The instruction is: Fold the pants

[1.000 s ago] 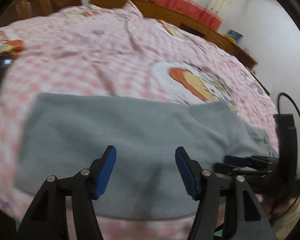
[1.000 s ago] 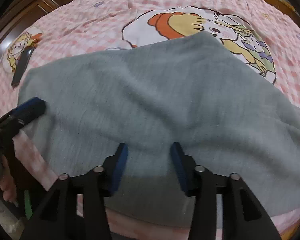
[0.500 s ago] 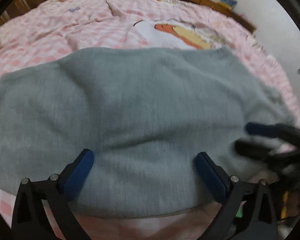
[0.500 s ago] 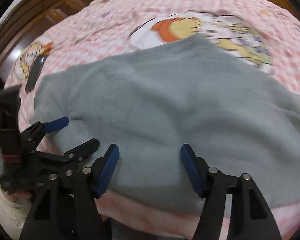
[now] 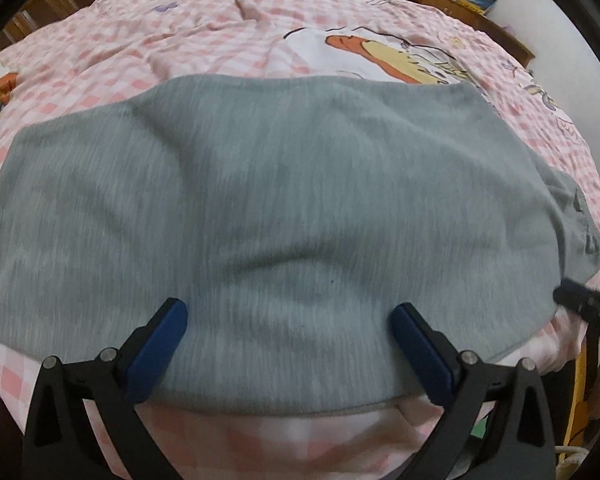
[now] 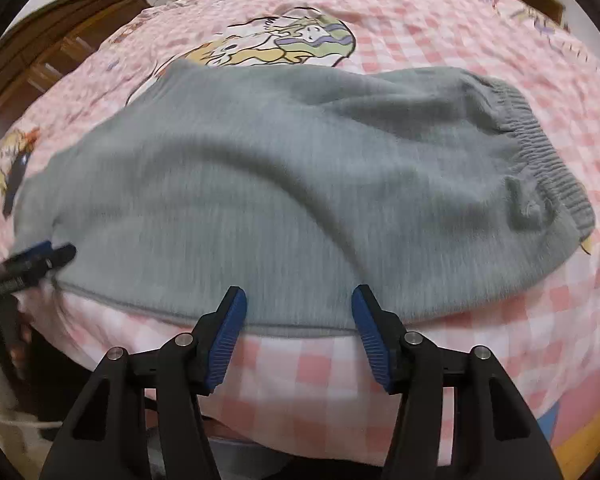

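Note:
Grey pants [image 5: 284, 208] lie flat across the pink checked bed, folded lengthwise, with the elastic waistband [image 6: 540, 148] at the right end in the right wrist view. My left gripper [image 5: 288, 340] is open wide, its blue pads over the pants' near edge. My right gripper [image 6: 298, 328] is open, its pads astride the near hem of the pants [image 6: 300, 200]. Each gripper shows at the side of the other's view: the right one [image 5: 584, 300], the left one [image 6: 32, 260].
The bed [image 5: 220, 40] has a cartoon print sheet [image 6: 284, 44] beyond the pants. A dark phone-like object [image 6: 14, 184] lies on the bed's left side. Wooden furniture [image 6: 60, 40] stands behind the bed. The bed's near edge runs just under both grippers.
Both grippers opened wider and dropped low to the pants' near edge. The right gripper shifted right towards the waistband end. The pants lie as before.

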Tool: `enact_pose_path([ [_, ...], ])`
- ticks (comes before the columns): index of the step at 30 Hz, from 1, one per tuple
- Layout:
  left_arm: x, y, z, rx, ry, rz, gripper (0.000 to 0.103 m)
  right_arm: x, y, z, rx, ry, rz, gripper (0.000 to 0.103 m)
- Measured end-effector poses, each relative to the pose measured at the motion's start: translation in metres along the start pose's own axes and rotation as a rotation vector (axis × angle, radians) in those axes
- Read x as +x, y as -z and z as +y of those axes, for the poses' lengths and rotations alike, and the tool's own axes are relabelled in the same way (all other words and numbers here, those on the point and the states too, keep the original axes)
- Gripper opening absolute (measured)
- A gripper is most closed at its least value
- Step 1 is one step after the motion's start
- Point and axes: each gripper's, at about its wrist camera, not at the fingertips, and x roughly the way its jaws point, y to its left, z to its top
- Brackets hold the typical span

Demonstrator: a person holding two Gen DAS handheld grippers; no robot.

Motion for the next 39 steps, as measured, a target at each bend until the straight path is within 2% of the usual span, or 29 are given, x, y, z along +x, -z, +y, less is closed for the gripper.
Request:
enact_pose_path([
  [4,-0.002,0.004,0.001,-0.022,0.004,-0.015,0.103,0.000,0.009,0.009,-0.026,0.024,-0.031,0.067],
  [8,-0.006,0.015,-0.006,0.004,-0.039,-0.041,0.103,0.001,0.015,0.015,-0.045,0.072,-0.070,0.069],
  [10,-0.007,0.018,-0.009,0.001,-0.071,-0.059,0.103,0.002,0.017,0.021,-0.066,0.100,-0.067,0.074],
  [12,-0.009,0.022,-0.010,0.006,-0.080,-0.079,0.103,0.001,0.020,0.024,-0.082,0.117,-0.062,0.074],
  [17,-0.022,0.024,-0.002,0.012,-0.018,-0.067,0.101,-0.018,0.014,0.026,-0.093,0.077,-0.089,0.073],
  [20,-0.041,0.023,0.013,-0.005,0.009,-0.093,0.098,-0.031,0.007,0.024,-0.085,0.068,-0.140,0.073],
  [24,-0.060,0.019,0.044,-0.021,-0.037,-0.153,0.098,-0.032,-0.003,0.016,-0.075,0.100,-0.148,0.073],
  [28,-0.072,0.012,0.089,-0.080,-0.088,-0.181,0.098,-0.023,-0.012,0.000,-0.034,0.120,-0.133,0.073],
  [32,-0.076,0.006,0.123,-0.120,-0.122,-0.205,0.098,-0.006,-0.011,-0.012,0.022,0.091,-0.088,0.073],
  [39,-0.058,0.007,0.154,-0.169,-0.123,-0.193,0.096,0.003,-0.005,-0.007,0.000,0.112,-0.113,0.078],
])
